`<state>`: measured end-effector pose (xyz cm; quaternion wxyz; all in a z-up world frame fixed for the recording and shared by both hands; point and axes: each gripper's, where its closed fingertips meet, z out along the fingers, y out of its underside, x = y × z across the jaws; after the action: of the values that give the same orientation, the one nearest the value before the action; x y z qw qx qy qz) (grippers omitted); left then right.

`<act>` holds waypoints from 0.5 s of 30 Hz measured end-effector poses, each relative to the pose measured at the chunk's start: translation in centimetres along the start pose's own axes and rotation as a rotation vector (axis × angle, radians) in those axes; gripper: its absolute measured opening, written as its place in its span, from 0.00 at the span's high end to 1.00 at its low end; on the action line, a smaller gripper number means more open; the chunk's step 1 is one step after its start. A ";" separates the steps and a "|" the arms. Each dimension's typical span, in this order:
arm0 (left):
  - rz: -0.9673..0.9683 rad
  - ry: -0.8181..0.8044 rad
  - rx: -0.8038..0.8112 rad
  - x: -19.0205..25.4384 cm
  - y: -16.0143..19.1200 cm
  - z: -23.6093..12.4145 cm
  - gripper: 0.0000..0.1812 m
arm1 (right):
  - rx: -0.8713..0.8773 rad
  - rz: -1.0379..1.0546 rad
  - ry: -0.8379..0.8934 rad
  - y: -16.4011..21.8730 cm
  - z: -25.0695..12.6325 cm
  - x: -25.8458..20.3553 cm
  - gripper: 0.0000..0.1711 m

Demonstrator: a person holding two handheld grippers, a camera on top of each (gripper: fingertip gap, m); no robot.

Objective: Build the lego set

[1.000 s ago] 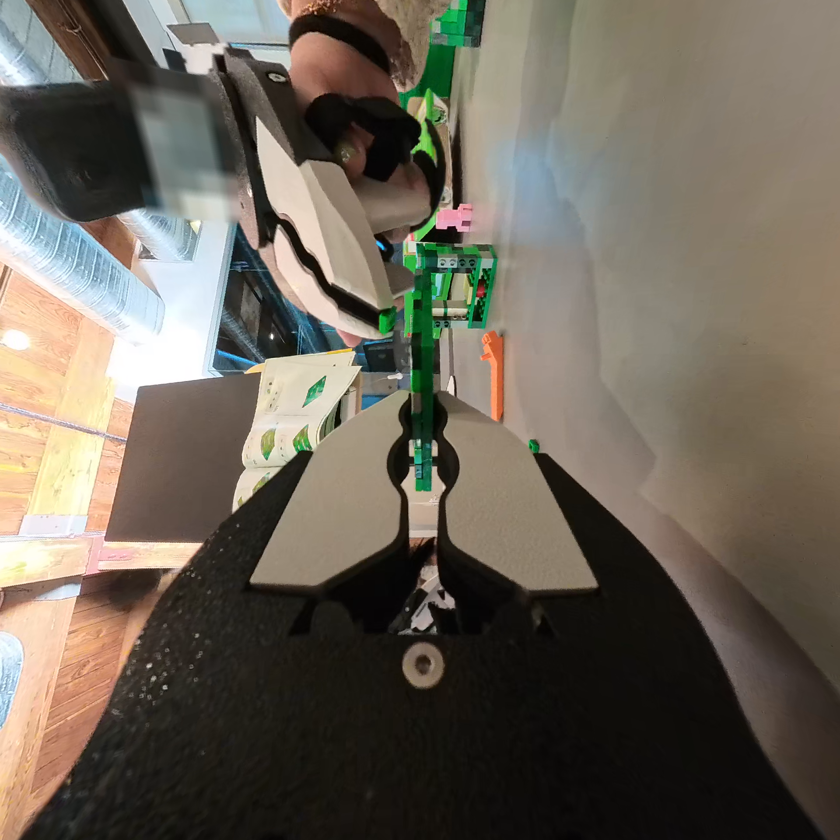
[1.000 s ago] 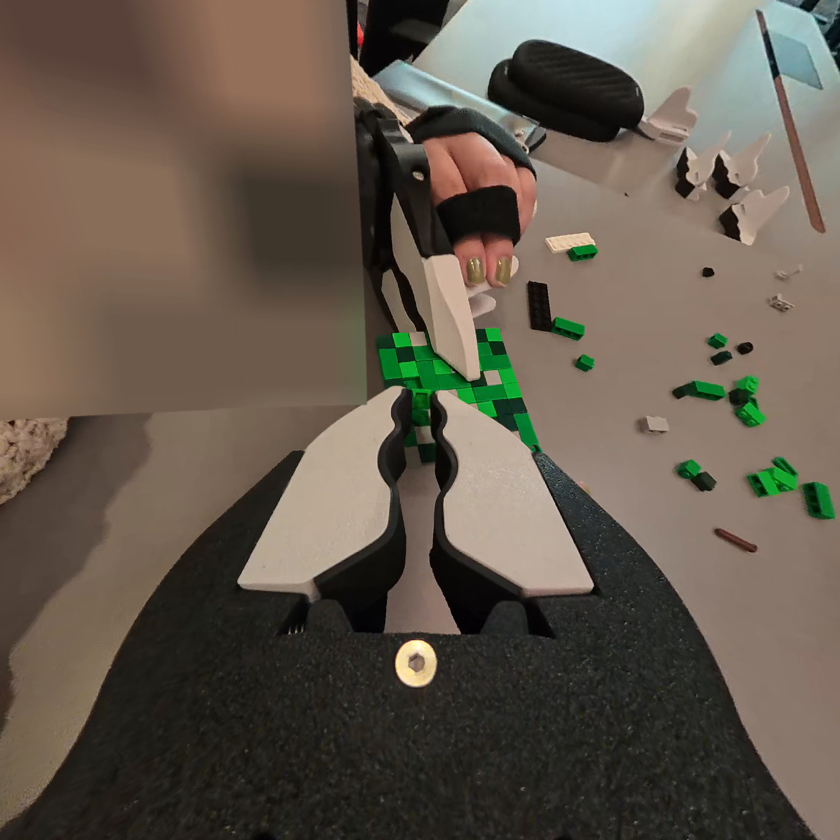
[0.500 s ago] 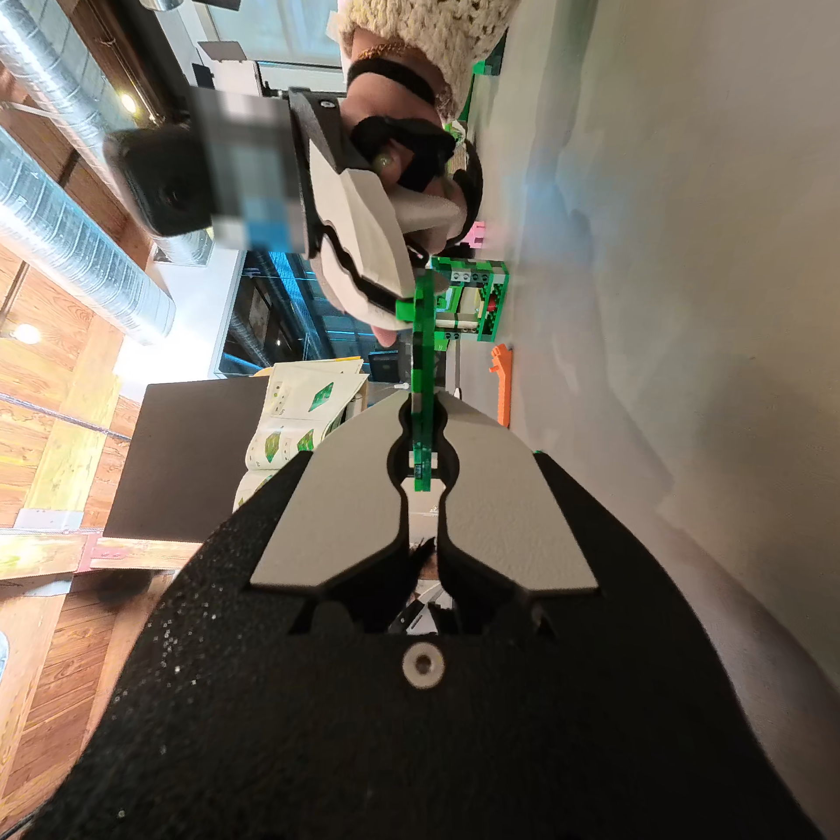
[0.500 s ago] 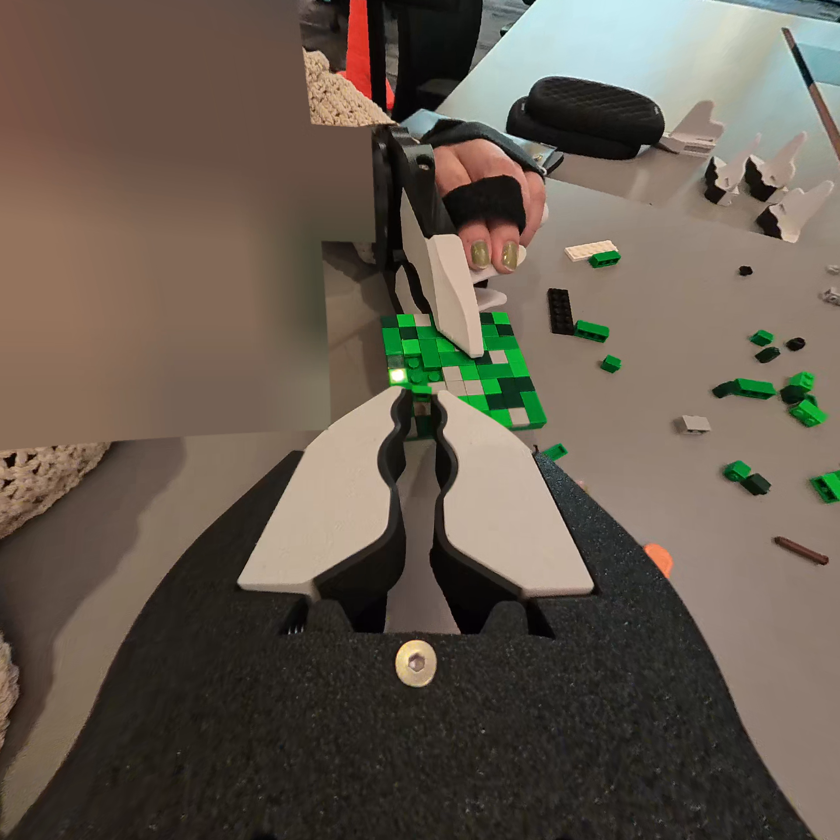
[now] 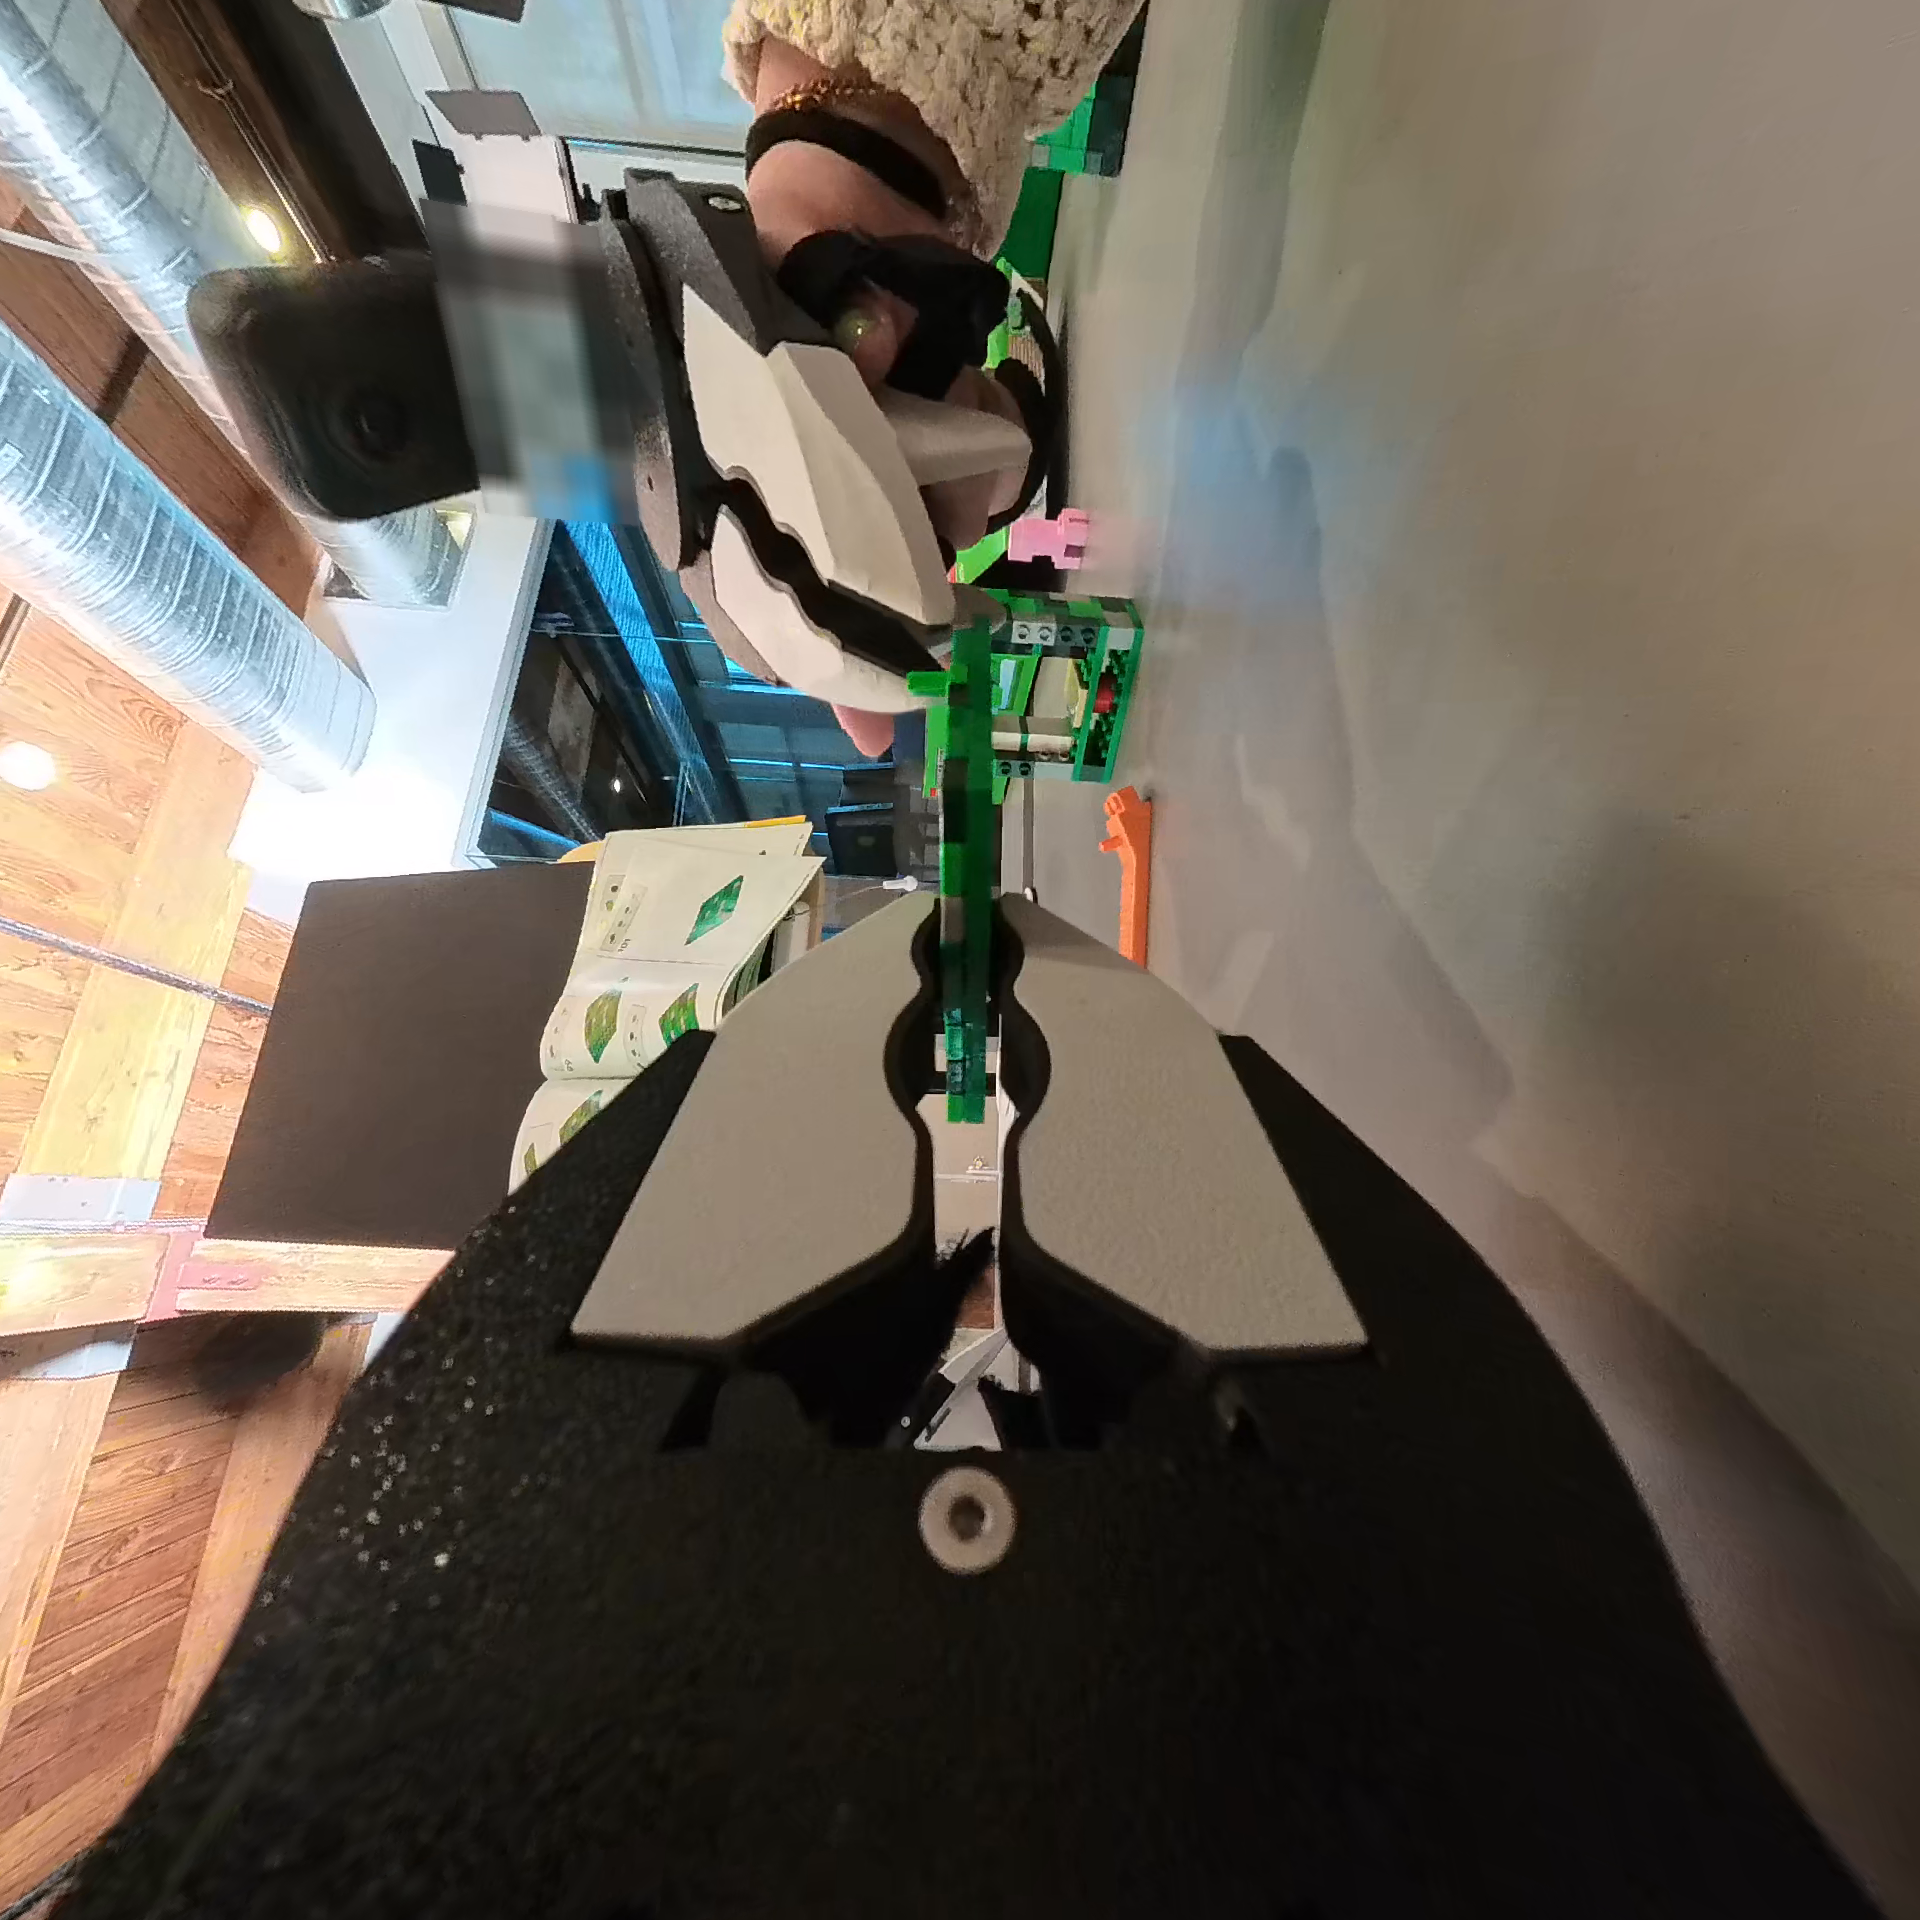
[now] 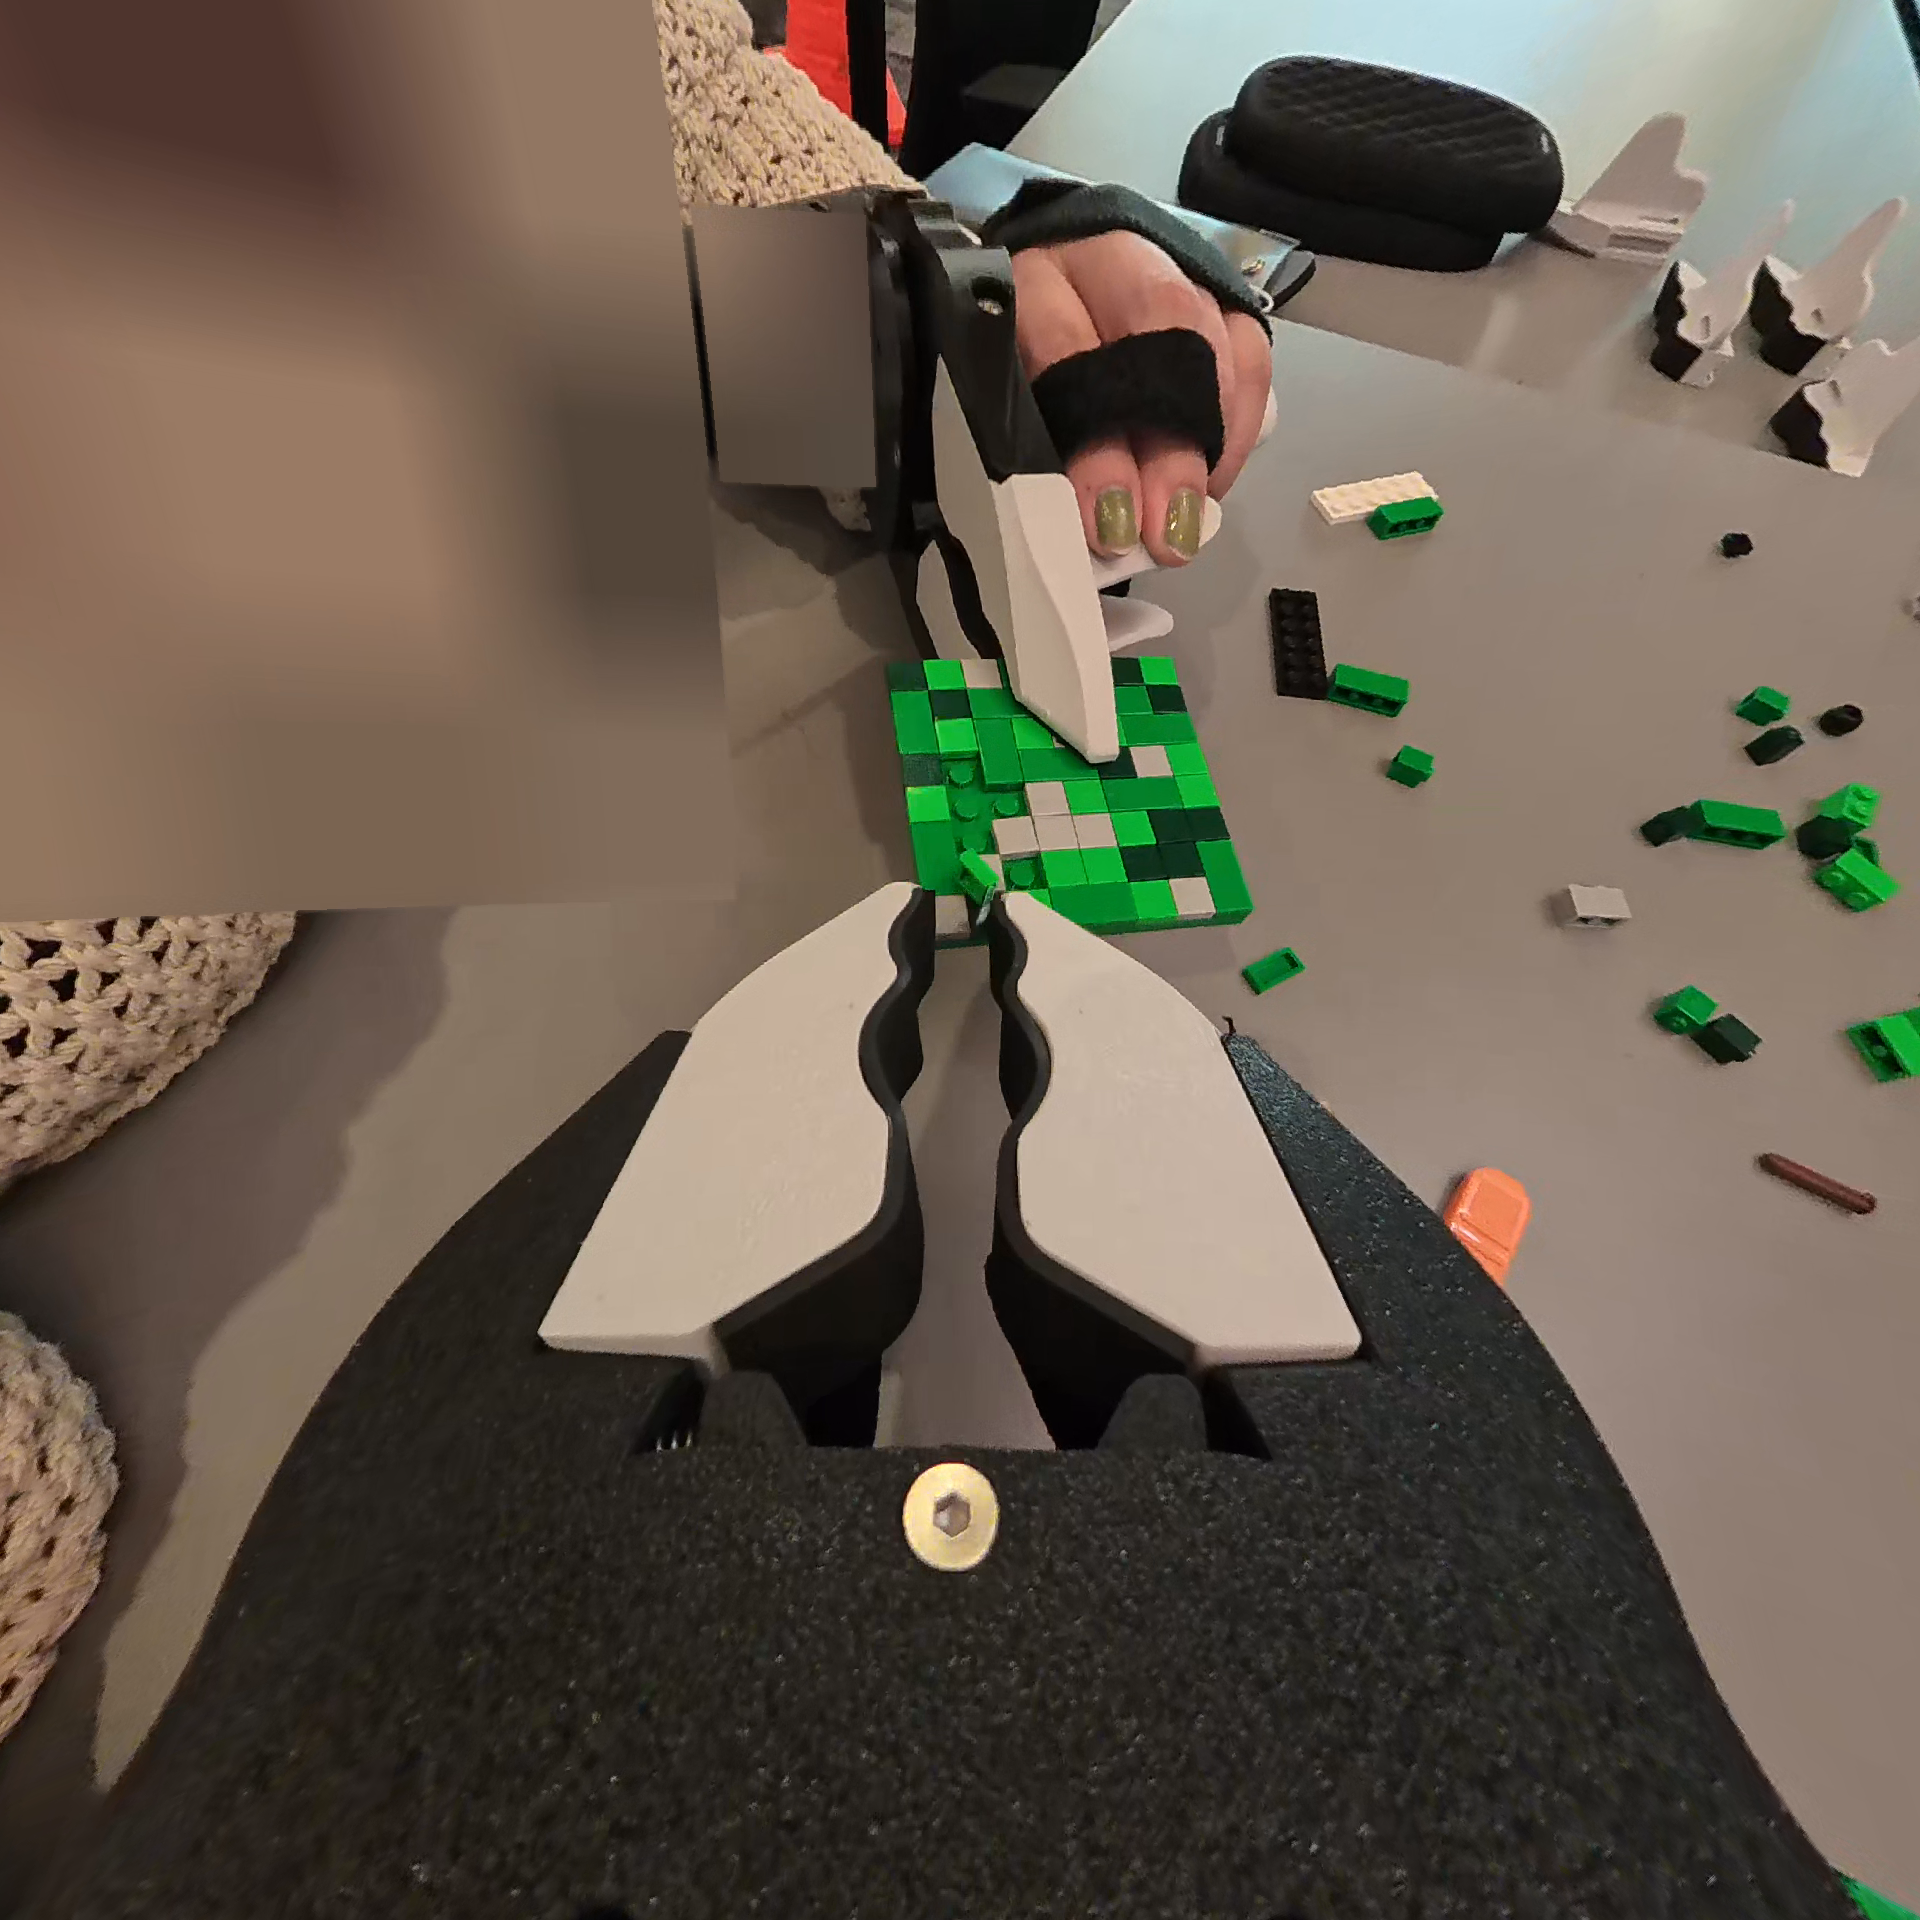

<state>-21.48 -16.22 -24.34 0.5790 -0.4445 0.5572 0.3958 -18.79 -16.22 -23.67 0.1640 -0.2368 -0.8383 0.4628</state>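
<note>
A flat green, dark green and grey lego panel (image 6: 1101, 821) is held off the grey table. My left gripper (image 5: 966, 920) is shut on one edge of it; in the left wrist view the panel (image 5: 971, 831) shows edge-on. In the right wrist view one left finger (image 6: 1055, 644) lies on top of the panel. My right gripper (image 6: 961, 906) is shut on a small green piece (image 6: 975, 875) and holds it at the panel's near left corner. It also shows in the left wrist view (image 5: 914, 670), at the panel's far end.
Loose green, black and grey bricks (image 6: 1745, 821) lie scattered to the right, with a black plate (image 6: 1299, 639) and a white plate (image 6: 1371, 497). An orange brick separator (image 6: 1488, 1218) lies near my right gripper. A part-built green model (image 5: 1070, 686), a pink piece (image 5: 1049, 540) and an open booklet (image 5: 675, 966) lie beyond.
My right gripper has moved with the small green piece from the panel's middle to its near left corner. My left gripper still holds the panel.
</note>
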 end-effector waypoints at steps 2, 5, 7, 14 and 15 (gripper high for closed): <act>-0.001 0.002 -0.001 0.0 0.0 0.0 0.97 | -0.004 0.001 0.001 0.1 0.0 0.0 0.95; -0.001 0.008 -0.002 0.2 0.1 0.0 0.97 | -0.012 -0.004 -0.004 0.2 0.0 -0.1 0.95; -0.006 0.011 -0.006 0.2 0.2 0.0 0.97 | -0.015 -0.014 -0.008 0.1 0.0 -0.3 0.95; -0.006 0.027 0.018 0.4 -0.2 0.0 0.97 | -0.024 -0.090 0.057 -0.5 -0.6 0.1 0.92; -0.005 0.037 0.030 0.6 -0.4 -0.1 0.97 | -0.022 -0.102 0.045 -0.6 -0.6 0.0 0.92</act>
<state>-21.08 -16.45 -24.91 0.5763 -0.4443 0.5726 0.3776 -18.59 -16.09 -22.80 0.2035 -0.2059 -0.8505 0.4391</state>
